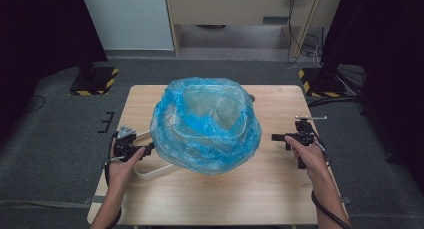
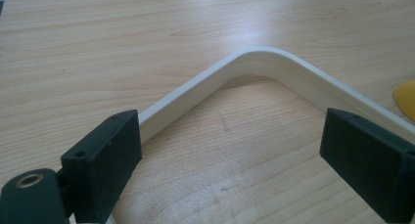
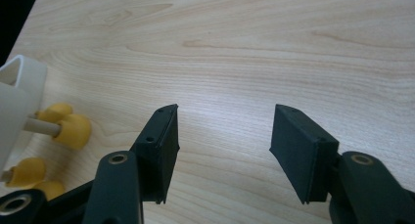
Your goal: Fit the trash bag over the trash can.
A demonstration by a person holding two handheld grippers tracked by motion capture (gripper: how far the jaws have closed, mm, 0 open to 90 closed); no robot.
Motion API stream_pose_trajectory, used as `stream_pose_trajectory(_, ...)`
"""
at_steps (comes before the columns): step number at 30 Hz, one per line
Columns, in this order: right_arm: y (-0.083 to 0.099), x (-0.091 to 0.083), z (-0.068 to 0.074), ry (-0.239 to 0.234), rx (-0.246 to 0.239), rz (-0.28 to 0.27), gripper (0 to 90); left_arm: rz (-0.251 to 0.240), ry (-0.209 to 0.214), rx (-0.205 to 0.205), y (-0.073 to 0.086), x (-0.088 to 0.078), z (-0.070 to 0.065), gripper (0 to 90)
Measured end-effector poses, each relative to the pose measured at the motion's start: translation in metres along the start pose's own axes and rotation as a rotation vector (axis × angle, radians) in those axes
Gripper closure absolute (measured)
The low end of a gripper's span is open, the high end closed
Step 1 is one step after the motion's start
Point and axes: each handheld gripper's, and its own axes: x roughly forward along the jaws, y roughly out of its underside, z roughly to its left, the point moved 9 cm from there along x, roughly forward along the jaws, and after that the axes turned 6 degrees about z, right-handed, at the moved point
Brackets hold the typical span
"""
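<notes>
Now | left gripper (image 2: 230, 155) jaws straddle white frame (image 2: 259, 62) | table (image 3: 274, 53) bare ahead

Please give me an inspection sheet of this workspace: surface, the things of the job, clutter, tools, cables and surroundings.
Surface: wooden table, light grain, no spills seen.
Job's things: blue plastic bag draped over a box-shaped bin; white bent frame lying flat on the wood.
Clutter: yellow knobs on pegs beside a white part.
Tools: left tool open, jaws astride the frame, not closed on it; right tool open over bare wood.
Cables: one trails from each tool; more on the floor behind.
Surroundings: grey floor, hazard-striped stand bases, dark curtains.
</notes>
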Motion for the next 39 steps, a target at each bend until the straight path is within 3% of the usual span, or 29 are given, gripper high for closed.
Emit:
stream_pose_trajectory(9, 0.008, 0.01, -0.017, 0.04, 0.013, -0.024, 36.5, 0.001, -0.001, 0.0, 0.0, 0.0, 0.0, 7.8)
stream_pose_trajectory(14, 0.012, 0.016, -0.026, 0.094, -0.033, -0.044, 30.2, 0.003, -0.001, 0.002, 0.001, 0.0, 0.001, 7.8)
stream_pose_trajectory(28, 0.012, 0.018, -0.035, 0.126, -0.159, -0.184, 26.5, -0.002, -0.003, -0.001, 0.0, 0.0, 0.001, 7.9)
stream_pose_trajectory(39, 0.009, 0.016, -0.043, 0.153, -0.175, -0.216, 24.6, 0.007, -0.005, 0.042, -0.008, -0.003, 0.003, 7.8)
